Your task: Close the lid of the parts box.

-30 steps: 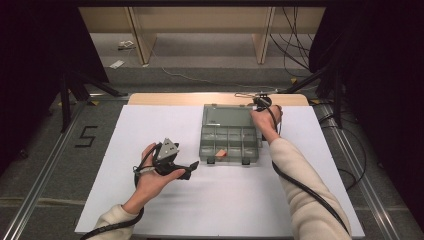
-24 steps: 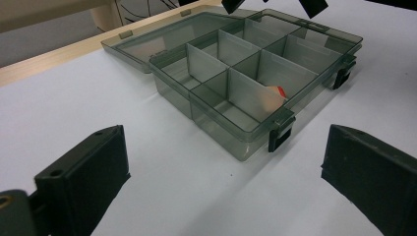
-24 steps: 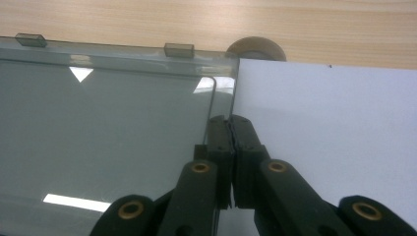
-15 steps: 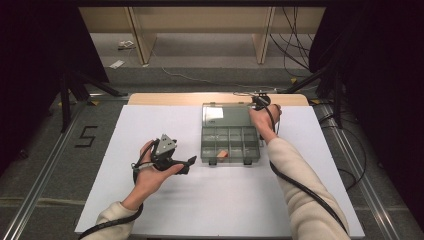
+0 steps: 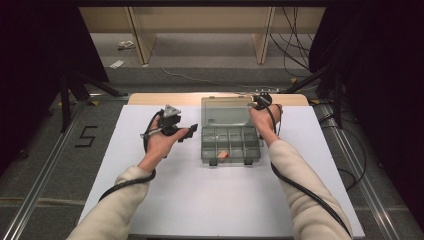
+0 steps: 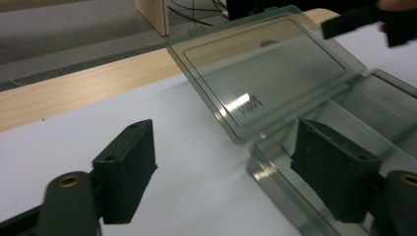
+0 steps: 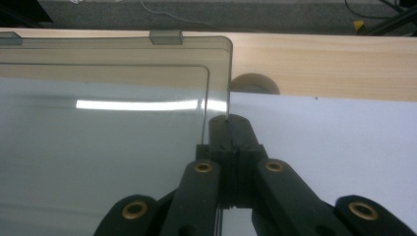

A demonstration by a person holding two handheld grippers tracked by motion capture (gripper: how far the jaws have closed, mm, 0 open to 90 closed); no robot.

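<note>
A grey see-through compartment box (image 5: 230, 145) sits mid-table with its clear lid (image 5: 225, 111) swung up and back. A small orange piece (image 5: 223, 155) lies in a front compartment. My right gripper (image 5: 260, 102) is shut on the lid's right edge; in the right gripper view its jaws (image 7: 228, 130) pinch that thin edge of the lid (image 7: 108, 137). My left gripper (image 5: 189, 131) hovers just left of the box. Its jaws have just been closing but still stand apart (image 6: 226, 147), with nothing pressed between them. The lid (image 6: 265, 73) and the box's near corner (image 6: 275, 162) lie ahead of it.
A white sheet (image 5: 200, 200) covers the table, and a wooden strip (image 5: 165, 98) runs along its far edge. Beyond lie grey floor, cables (image 5: 295, 25) and wooden legs (image 5: 140, 35). A round wooden knob (image 7: 253, 84) peeks up behind the sheet near the lid's corner.
My left hand has moved away from me and rightward, up to the box's left side. The right hand and the lid have stayed put.
</note>
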